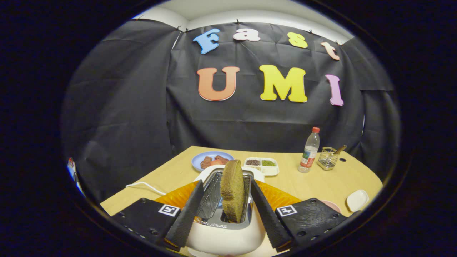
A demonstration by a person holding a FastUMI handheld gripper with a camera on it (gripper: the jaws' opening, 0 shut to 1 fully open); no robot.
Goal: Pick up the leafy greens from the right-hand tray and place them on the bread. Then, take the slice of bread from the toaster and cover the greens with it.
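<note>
Straddling toaster [225, 228], fingers [185, 216] spread around bread slice [232, 189]; wooden table [307, 182], black cloth wall.

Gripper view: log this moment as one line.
gripper: open, fingers astride toaster | bread slice: upright in slot, between fingers, ungripped | step: grasp pending

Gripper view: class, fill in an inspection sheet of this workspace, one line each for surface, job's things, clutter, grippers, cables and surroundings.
Surface: wooden table, with an orange mat under the toaster.
Job's things: bread stands upright in the toaster slot; greens not made out.
Clutter: blue plate of food, divided tray, bottle, wire basket, small white dish, all beyond the toaster.
Grippers: gripper with jaws open, one either side of the bread, not touching it.
Cables: white cable on the table beside the toaster.
Surroundings: black cloth wall behind the table.
</note>
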